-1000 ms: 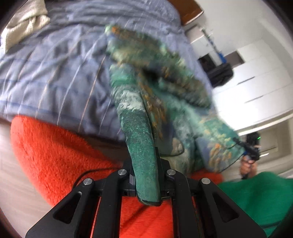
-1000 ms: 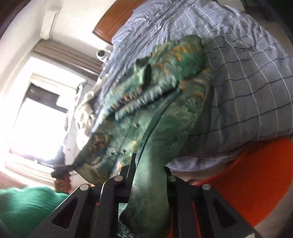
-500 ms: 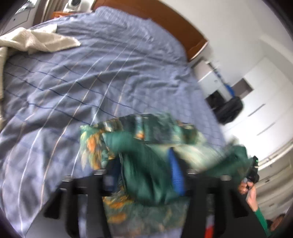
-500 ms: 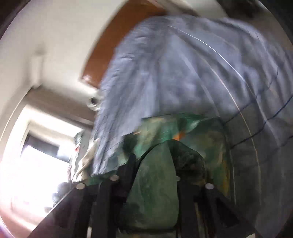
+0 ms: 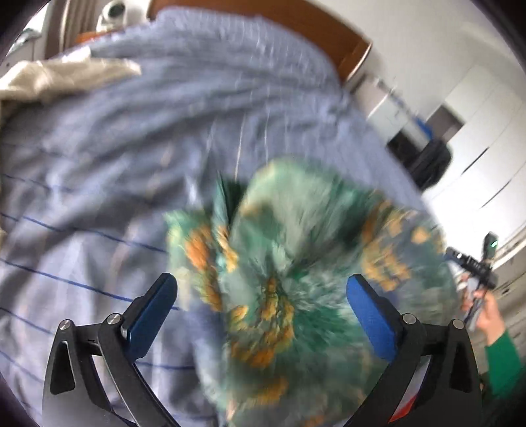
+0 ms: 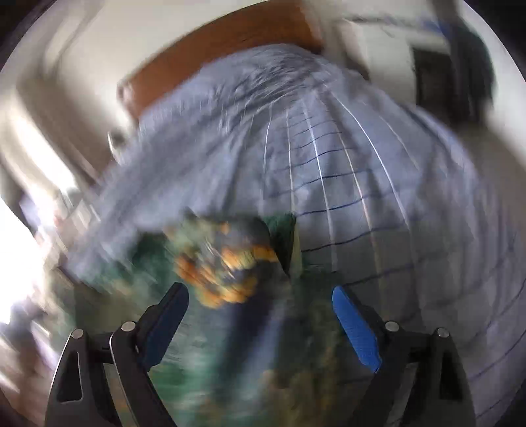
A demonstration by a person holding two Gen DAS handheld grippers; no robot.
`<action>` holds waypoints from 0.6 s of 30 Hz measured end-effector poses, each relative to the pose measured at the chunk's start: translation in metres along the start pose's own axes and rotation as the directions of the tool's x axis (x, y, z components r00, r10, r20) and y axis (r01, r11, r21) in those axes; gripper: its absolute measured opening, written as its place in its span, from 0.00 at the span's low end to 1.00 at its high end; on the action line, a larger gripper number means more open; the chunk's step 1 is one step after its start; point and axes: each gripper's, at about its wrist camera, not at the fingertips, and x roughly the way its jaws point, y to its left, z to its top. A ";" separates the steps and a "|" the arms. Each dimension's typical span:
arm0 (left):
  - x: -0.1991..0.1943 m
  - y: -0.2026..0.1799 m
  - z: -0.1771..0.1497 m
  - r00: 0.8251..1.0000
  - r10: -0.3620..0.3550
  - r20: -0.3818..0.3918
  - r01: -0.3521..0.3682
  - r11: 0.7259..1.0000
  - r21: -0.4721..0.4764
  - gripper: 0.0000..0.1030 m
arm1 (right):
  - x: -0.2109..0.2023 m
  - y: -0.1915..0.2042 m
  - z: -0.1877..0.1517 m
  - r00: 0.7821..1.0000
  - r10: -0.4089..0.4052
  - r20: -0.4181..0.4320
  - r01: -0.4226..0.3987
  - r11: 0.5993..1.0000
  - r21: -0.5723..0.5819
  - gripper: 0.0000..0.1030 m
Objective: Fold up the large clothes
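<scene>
A green garment with orange print (image 5: pixel 296 289) lies bunched on the blue checked bed cover (image 5: pixel 115 170), blurred by motion. My left gripper (image 5: pixel 263 295) is open, its blue-padded fingers standing wide on either side of the garment. In the right wrist view the same garment (image 6: pixel 230 269) lies below and between the fingers of my right gripper (image 6: pixel 259 305), which is also open and holds nothing. The bed cover (image 6: pixel 361 184) stretches behind it.
A wooden headboard (image 5: pixel 296 23) stands at the far end of the bed. A beige cloth (image 5: pixel 56 78) lies at the far left. White cupboards and a dark bag (image 5: pixel 427 157) stand to the right. A person's hand in a green sleeve (image 5: pixel 493 318) is at the right edge.
Both grippers have opened and let go of the green garment, which has dropped onto the bed. Both views swung up from the orange blanket to the bed.
</scene>
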 end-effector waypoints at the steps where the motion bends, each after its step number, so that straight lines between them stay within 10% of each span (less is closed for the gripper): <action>1: 0.011 -0.004 0.001 1.000 0.021 -0.006 -0.021 1.000 -0.001 0.98 | 0.016 0.010 -0.001 0.998 -0.052 -0.027 0.050 0.998 -0.049 0.89; 3: 0.029 -0.014 0.008 0.998 0.064 0.012 -0.064 0.998 -0.011 0.78 | 0.031 0.009 0.002 0.996 -0.074 -0.055 0.070 0.995 -0.067 0.75; 4: 0.034 -0.018 0.011 0.996 0.085 0.010 -0.084 0.996 -0.029 0.27 | 0.038 0.014 0.001 0.994 -0.082 -0.078 0.076 0.994 -0.078 0.35; 5: 0.037 -0.020 0.017 0.993 0.113 -0.022 -0.114 0.991 -0.064 0.15 | 0.044 0.021 0.002 0.985 -0.140 -0.097 0.130 0.986 -0.105 0.24; 12: -0.044 -0.056 0.057 0.964 0.100 0.244 -0.105 0.994 0.008 0.11 | -0.041 0.052 0.037 0.954 -0.244 0.176 0.284 0.925 -0.253 0.12; 18: 0.005 -0.066 0.070 0.899 0.295 0.322 -0.339 0.937 0.088 0.12 | -0.020 0.037 0.058 0.924 -0.303 0.232 0.348 0.918 -0.191 0.12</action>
